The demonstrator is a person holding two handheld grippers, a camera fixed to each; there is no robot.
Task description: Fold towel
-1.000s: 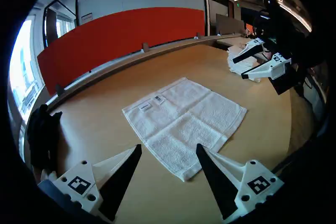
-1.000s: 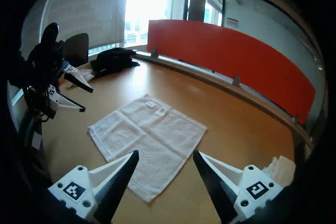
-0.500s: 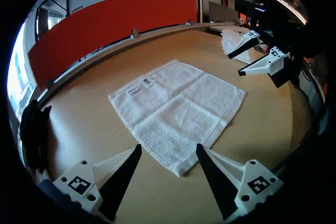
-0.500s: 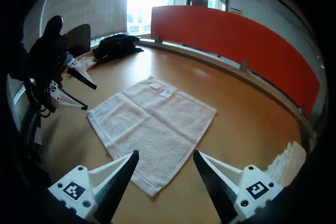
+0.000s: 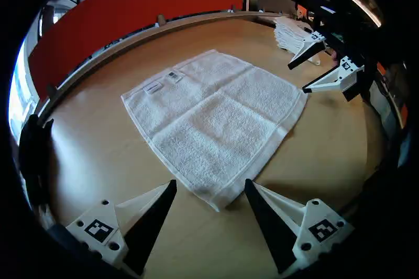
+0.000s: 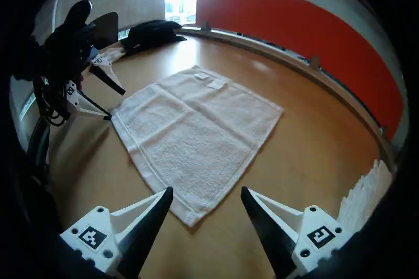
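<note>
- Left gripper view: the towel [image 5: 214, 122] lies flat and spread out on the wooden table [image 5: 105, 164], with one corner pointing to the near side, just between the fingers of the left gripper [image 5: 209, 195]. This gripper is wide open and has hold of nothing.
- The towel is white terry cloth with a hemmed border, faint crease lines across it and two small labels [image 5: 162, 81] near its far left edge.
- It seems light, soft and limp, so it will probably hang down when lifted. The near corner, at the hem, looks like the best place to pinch it.
- The right gripper [image 5: 296, 79] hovers at the towel's right corner, also open and empty.
- Right gripper view: another corner of the towel [image 6: 194, 132] points between the spread, empty fingers of the right gripper [image 6: 207, 195].
- The left gripper [image 6: 117, 105] is at the left corner, open, its lower tip almost at the hem.
- The cloth lies thin on the table [image 6: 314, 137], so a finger probably must slide under the edge.
</note>
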